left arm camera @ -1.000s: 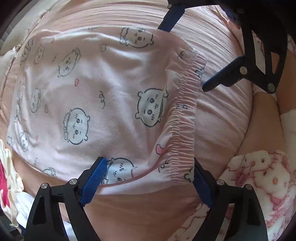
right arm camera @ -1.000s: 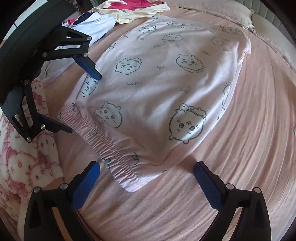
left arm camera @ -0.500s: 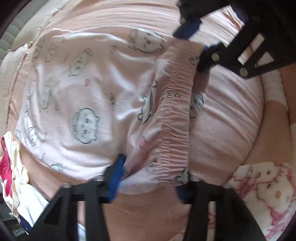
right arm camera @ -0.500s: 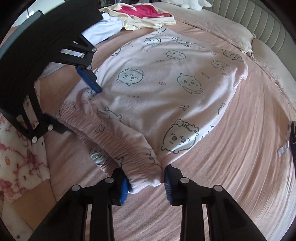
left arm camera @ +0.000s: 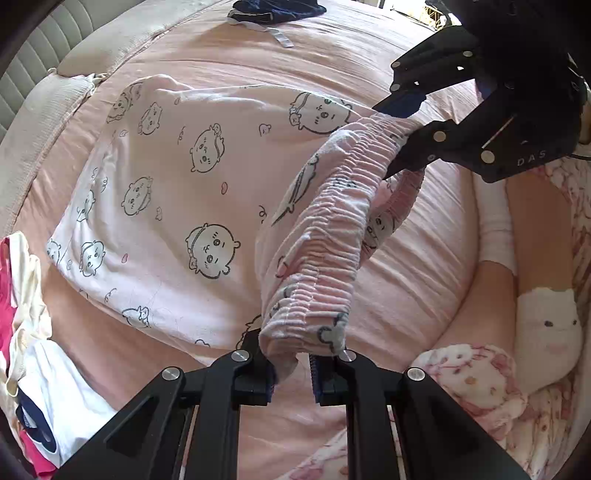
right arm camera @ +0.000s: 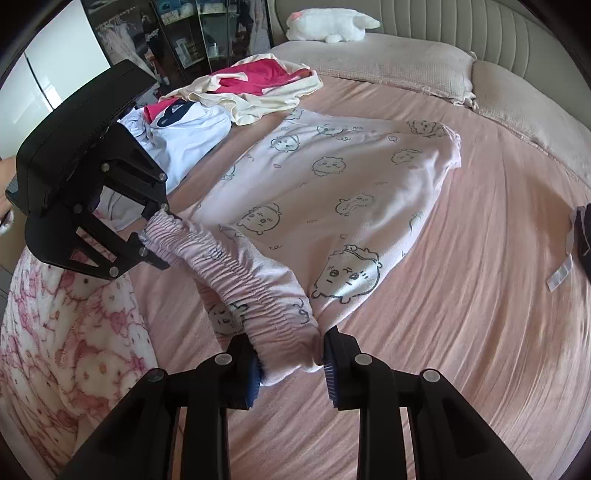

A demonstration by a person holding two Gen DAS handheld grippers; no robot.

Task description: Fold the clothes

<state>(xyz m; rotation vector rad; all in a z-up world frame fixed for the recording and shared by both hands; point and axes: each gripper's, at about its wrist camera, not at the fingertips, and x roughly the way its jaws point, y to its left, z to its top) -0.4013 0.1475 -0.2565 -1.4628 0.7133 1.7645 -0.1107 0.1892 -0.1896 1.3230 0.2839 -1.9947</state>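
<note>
Pale pink pyjama bottoms [left arm camera: 177, 192] with cartoon faces lie spread on the pink bedsheet [left arm camera: 417, 266]. Their gathered elastic waistband [left arm camera: 332, 229] is lifted off the sheet and hangs stretched between my two grippers. My left gripper [left arm camera: 291, 373] is shut on one end of the waistband. My right gripper [left arm camera: 402, 129] pinches the other end at the upper right. In the right wrist view the right gripper [right arm camera: 290, 363] clamps the waistband [right arm camera: 240, 273] at its corner, and the left gripper [right arm camera: 155, 232] holds the far end. The legs of the bottoms [right arm camera: 351, 184] still rest flat.
A heap of cream, red and white clothes [right arm camera: 258, 85] lies beyond the bottoms. A dark garment [right arm camera: 583, 236] sits at the right edge. Beige pillows [right arm camera: 388, 62], a white plush toy [right arm camera: 332, 22] and a padded headboard are behind. A pink patterned blanket [right arm camera: 55, 350] lies near.
Both grippers went from open around the waistband's corners to shut on them. They then lifted the waistband off the sheet, so it now folds over towards the legs.
</note>
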